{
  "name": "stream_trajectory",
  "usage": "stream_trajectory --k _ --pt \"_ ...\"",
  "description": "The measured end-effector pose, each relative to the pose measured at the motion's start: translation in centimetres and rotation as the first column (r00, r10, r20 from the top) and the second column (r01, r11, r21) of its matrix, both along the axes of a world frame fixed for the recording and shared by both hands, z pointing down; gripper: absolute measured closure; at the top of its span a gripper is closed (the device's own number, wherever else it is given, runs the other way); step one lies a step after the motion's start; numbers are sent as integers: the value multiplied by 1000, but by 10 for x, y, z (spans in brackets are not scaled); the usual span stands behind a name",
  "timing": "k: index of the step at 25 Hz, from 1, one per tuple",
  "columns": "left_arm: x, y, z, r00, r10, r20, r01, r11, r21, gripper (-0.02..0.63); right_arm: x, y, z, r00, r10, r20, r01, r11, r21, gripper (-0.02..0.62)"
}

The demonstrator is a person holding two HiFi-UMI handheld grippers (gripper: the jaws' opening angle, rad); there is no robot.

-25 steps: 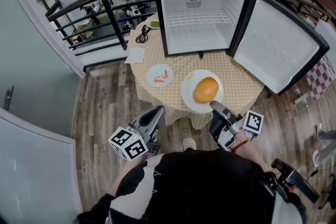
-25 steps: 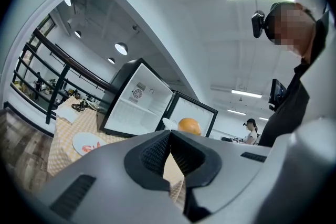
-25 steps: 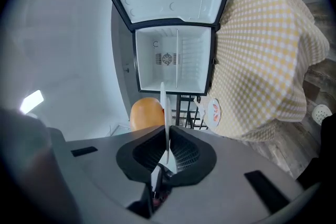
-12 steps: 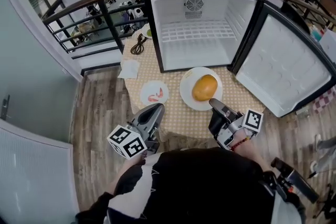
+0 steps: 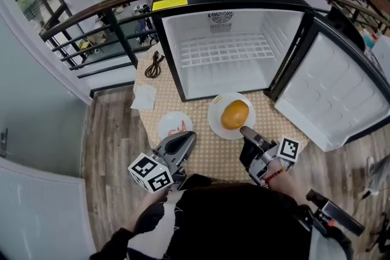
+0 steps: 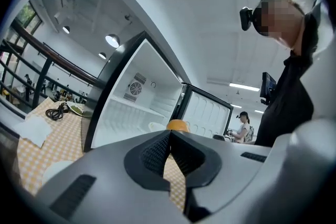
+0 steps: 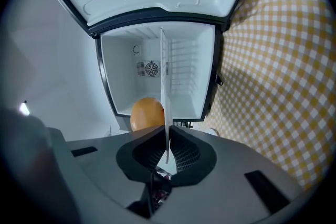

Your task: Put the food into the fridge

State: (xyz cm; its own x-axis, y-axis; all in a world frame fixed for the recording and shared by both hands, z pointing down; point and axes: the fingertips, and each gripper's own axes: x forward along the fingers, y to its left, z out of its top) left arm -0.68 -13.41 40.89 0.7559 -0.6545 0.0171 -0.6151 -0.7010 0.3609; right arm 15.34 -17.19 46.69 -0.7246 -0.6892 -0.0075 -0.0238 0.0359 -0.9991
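Note:
A white plate (image 5: 218, 119) carries a round orange bun (image 5: 235, 114) just in front of the open fridge (image 5: 225, 52). My right gripper (image 5: 245, 131) is shut on the plate's near rim. In the right gripper view the plate (image 7: 165, 86) shows edge-on as a thin white line running up from my right gripper (image 7: 167, 136), with the bun (image 7: 147, 113) to its left and the fridge (image 7: 184, 76) behind. My left gripper (image 5: 186, 142) is shut with nothing in it, beside a small plate of red food (image 5: 175, 126). From the left gripper (image 6: 169, 134) I see the bun (image 6: 177, 125).
The fridge door (image 5: 332, 94) stands swung open to the right. The checked tablecloth (image 5: 213, 152) also bears a black cable (image 5: 152, 64) and a white napkin (image 5: 144, 96). A dark railing (image 5: 91, 27) runs behind the table on the left.
My right gripper has carried the plate with the bun forward, past the small plate, up to the fridge opening. The left gripper has moved forward over the table edge.

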Motion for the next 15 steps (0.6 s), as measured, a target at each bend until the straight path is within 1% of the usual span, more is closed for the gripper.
stream_trajectory --k 2,5,9,15 --pt "-4 -10 4 1000 19 -11 -19 1000 -21 594 -5 -8 5 1000 14 -2 -14 1000 -14 569" --pt "-11 -26 13 998 66 -8 -66 997 -37 594 -15 -23 7 999 50 -4 -50 999 -12 569" --pt "-12 -38 11 987 159 -22 -160 985 -60 594 -21 -27 -2 994 111 -14 -112 994 -13 569" --pt "-12 -57 9 972 232 -24 -234 969 -78 594 -31 -42 -2 987 156 -46 -157 987 -22 569"
